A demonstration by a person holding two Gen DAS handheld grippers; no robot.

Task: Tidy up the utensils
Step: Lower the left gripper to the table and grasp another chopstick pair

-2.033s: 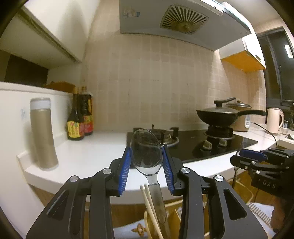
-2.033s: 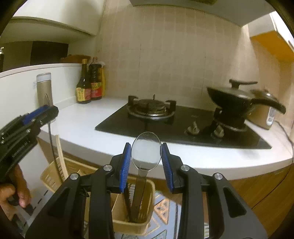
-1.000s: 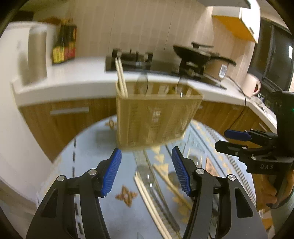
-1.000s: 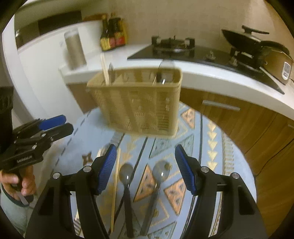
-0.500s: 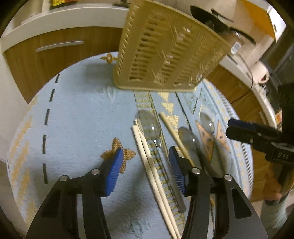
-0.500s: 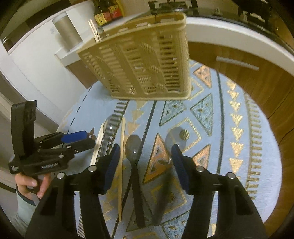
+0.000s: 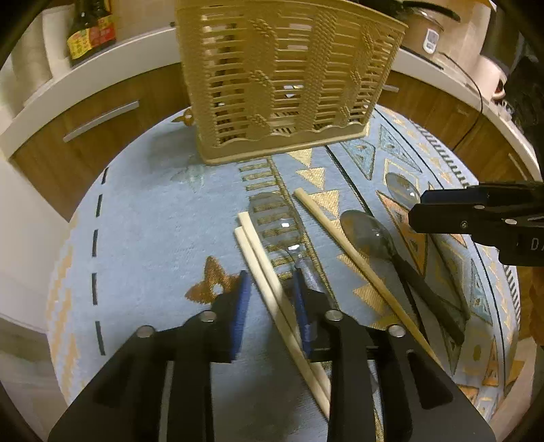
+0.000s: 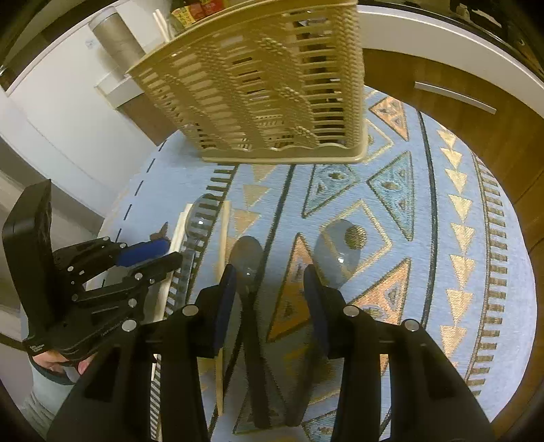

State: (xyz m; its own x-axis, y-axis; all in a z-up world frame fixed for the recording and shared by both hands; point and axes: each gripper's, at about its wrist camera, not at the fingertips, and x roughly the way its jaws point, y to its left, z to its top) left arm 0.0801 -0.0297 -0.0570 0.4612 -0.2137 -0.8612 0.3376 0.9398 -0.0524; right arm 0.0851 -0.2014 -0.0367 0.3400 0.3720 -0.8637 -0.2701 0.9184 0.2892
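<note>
Left wrist view: the left tongs [image 7: 270, 299] were seen spread, lowered over a pair of pale chopsticks [image 7: 272, 289] lying side by side on the blue patterned cloth [image 7: 146, 217]. The chopsticks passed between the two blue pads; contact could not be confirmed. A clear spoon [image 7: 277, 222] lay just beside the pair, its handle running under the right-hand pad. A single chopstick [image 7: 353, 258] lay further right, then a dark-handled spoon [image 7: 370, 234] and a second clear spoon [image 7: 401, 190] partly hidden by the right tongs [image 7: 416, 212]. A beige slotted utensil basket [image 7: 282, 78] stood upright at the far end of the cloth. Sauce bottles [image 7: 90, 29] were noted on the counter [image 7: 102, 81] behind.

Right wrist view: the right tongs [image 8: 268, 289] were seen spread and holding nothing, straddling the neck of the dark-handled spoon [image 8: 248, 258]. The second clear spoon [image 8: 336, 251] lay just outside the right-hand pad. The left tongs [image 8: 159, 253] were seen at the left, over the chopsticks [image 8: 176, 234] and the first clear spoon [image 8: 200, 217]. The basket [image 8: 258, 88] stood beyond.
</note>
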